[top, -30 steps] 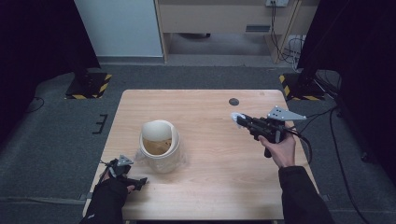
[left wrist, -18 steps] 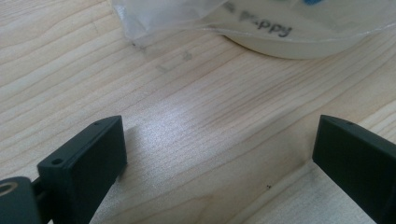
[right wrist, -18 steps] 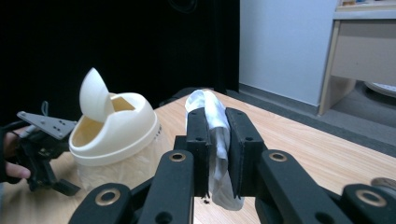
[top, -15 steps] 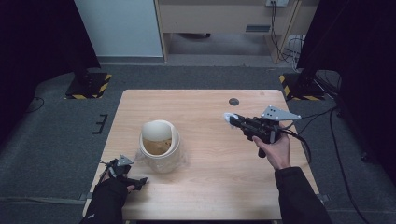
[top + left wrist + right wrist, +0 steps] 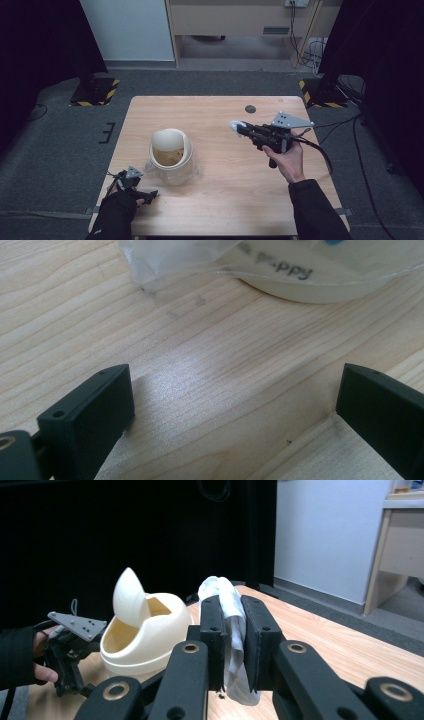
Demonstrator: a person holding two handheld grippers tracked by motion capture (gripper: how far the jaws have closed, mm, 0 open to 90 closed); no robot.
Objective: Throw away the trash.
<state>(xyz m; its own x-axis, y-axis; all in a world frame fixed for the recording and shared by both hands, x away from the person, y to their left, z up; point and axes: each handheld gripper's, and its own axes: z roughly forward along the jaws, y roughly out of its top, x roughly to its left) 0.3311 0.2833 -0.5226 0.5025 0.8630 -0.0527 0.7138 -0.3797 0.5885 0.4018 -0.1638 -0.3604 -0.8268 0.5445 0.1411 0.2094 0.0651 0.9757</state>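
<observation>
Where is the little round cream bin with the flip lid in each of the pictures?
High view: the cream bin stands left of the middle of the table.
Left gripper view: just its bottom edge at the top, right of middle, under clear plastic.
Right gripper view: left of the middle, lid tipped up, beside the white cloth pinched in the right gripper.
Shared landmark: the pale wooden table.

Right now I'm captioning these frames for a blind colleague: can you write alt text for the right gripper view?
The right gripper clamps a crumpled white tissue between its black jaws above a wooden table. Beyond sits a cream bin with its swing lid tipped open, and the left gripper beside it.
</observation>
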